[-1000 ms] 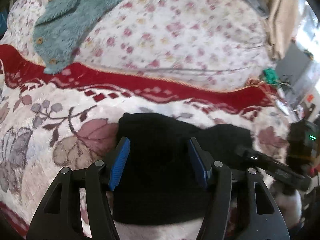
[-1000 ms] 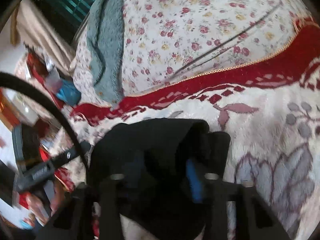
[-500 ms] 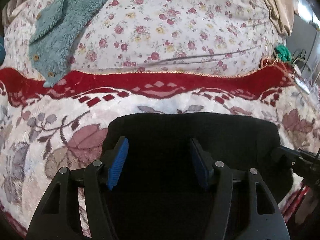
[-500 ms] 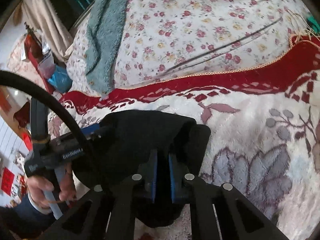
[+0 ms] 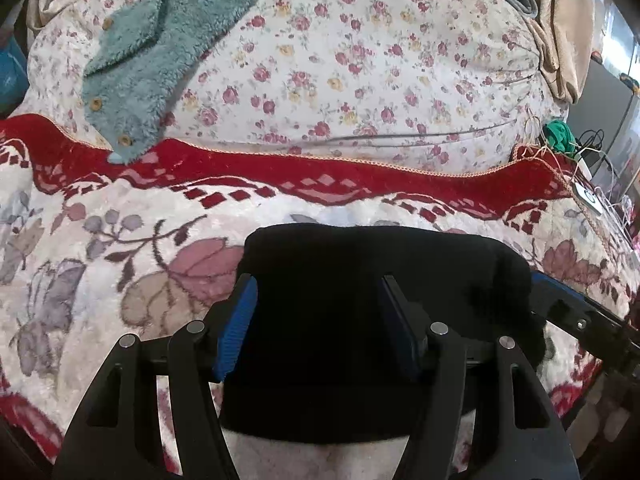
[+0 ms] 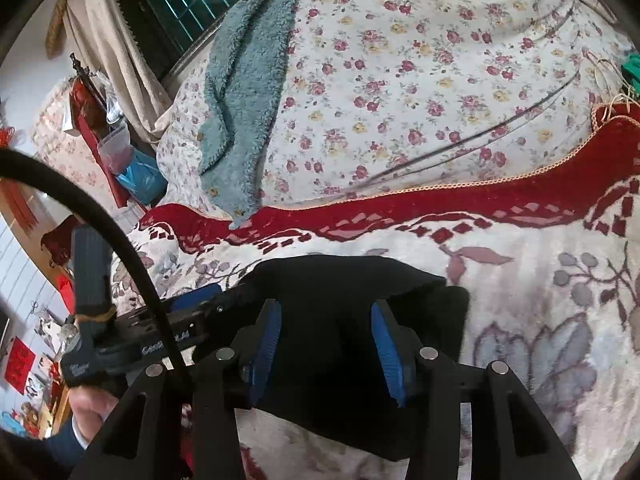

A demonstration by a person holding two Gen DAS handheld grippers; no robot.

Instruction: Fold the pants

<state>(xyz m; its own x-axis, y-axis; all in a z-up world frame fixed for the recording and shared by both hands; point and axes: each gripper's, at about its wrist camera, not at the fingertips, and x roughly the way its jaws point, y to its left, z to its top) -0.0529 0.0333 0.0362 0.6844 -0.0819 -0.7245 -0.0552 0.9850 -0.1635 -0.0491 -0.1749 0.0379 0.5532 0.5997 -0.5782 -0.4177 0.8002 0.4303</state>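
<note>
Your black pants [image 5: 360,300] lie folded into a compact bundle on the flowered blanket [image 5: 100,280] near the bed's front edge, just short of the blanket's red border [image 5: 320,180]. Your left gripper [image 5: 316,316] stands over the bundle with its jaws apart, blue pads on either side of the cloth and clamping nothing. Your right gripper [image 6: 324,340] is over the bundle's other end, jaws likewise spread. A teal fleece garment [image 5: 160,48] lies on the floral quilt [image 5: 380,60] toward the bed's far left corner, well apart from the pants.
</note>
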